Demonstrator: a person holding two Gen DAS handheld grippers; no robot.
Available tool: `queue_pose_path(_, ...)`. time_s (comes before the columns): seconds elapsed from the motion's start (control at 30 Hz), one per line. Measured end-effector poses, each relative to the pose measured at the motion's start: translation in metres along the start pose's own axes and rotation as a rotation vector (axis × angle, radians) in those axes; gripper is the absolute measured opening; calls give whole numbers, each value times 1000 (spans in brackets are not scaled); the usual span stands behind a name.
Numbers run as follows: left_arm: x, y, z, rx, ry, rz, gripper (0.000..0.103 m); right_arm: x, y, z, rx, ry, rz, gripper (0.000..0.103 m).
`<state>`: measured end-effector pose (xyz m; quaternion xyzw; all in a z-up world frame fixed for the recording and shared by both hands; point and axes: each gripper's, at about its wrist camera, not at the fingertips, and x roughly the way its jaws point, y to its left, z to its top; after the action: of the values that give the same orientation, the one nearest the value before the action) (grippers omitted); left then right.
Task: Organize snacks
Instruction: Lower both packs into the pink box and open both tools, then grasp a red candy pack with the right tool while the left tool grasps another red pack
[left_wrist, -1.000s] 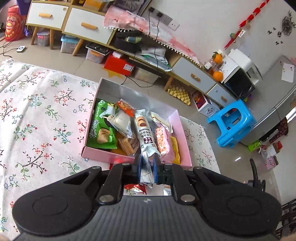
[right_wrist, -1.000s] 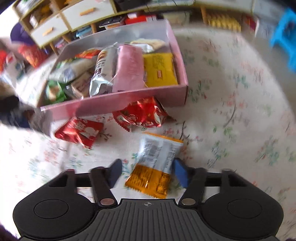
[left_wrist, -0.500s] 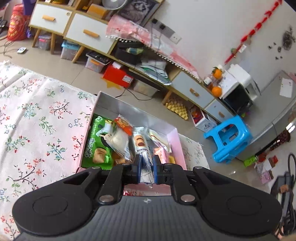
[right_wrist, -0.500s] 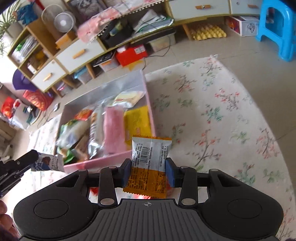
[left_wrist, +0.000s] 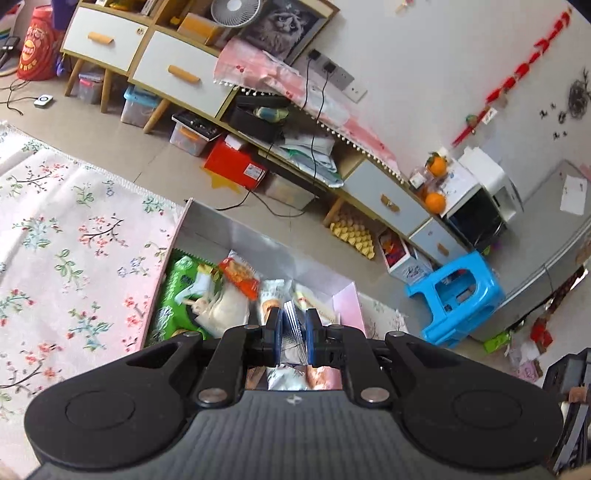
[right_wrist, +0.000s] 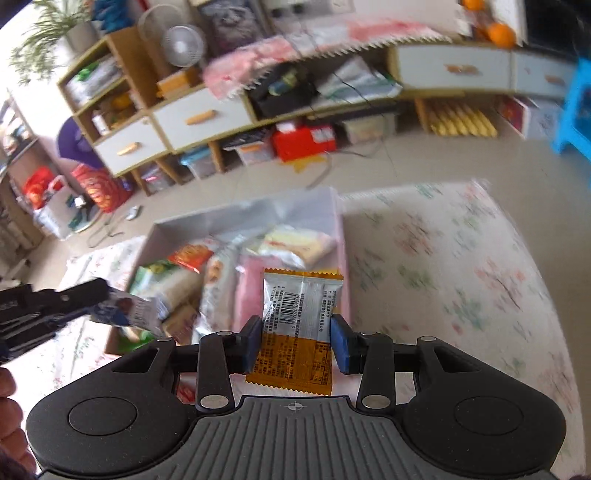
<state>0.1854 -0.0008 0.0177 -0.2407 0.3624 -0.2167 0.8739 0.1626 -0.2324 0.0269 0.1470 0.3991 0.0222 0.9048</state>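
A pink box with a silver inside holds several snack packets on a floral cloth. My left gripper is shut on a thin silver and blue packet, held edge-on above the box's near side. The right wrist view shows that same packet sticking out of the left gripper at the left. My right gripper is shut on a silver and orange packet, held flat over the box's near right corner.
The floral cloth spreads on both sides of the box. Beyond it are a tiled floor, a low cabinet with drawers, storage bins, a red box and a blue stool. A hand shows at the lower left.
My right gripper closed on the orange packet, lifted it off the cloth and carried it toward the box. The left gripper with its packet rose slightly over the box.
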Motion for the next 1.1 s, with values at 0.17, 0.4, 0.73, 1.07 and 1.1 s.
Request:
queue_pose_path(0.17,13,-5,-2,51,-21,42,16,13,11,3,-79,-40,-4,41)
queue_pose_path(0.4,8,0,-7,85,2,106,38,11,1,2,-54,-16,-50,48)
queue_pose_path(0.73,-23,-1,-8,53,-3,115,57,-34,0,5,7,-21,-41,71)
queue_pose_path(1.07,-40,-30,-30,231,-16,264,102,-58,-2,-12,69,35,-31,79)
queue_pose_path(1.1,-41,-32,-32,252,-28,292,102,-58,-1,-15,64,40,-43,80)
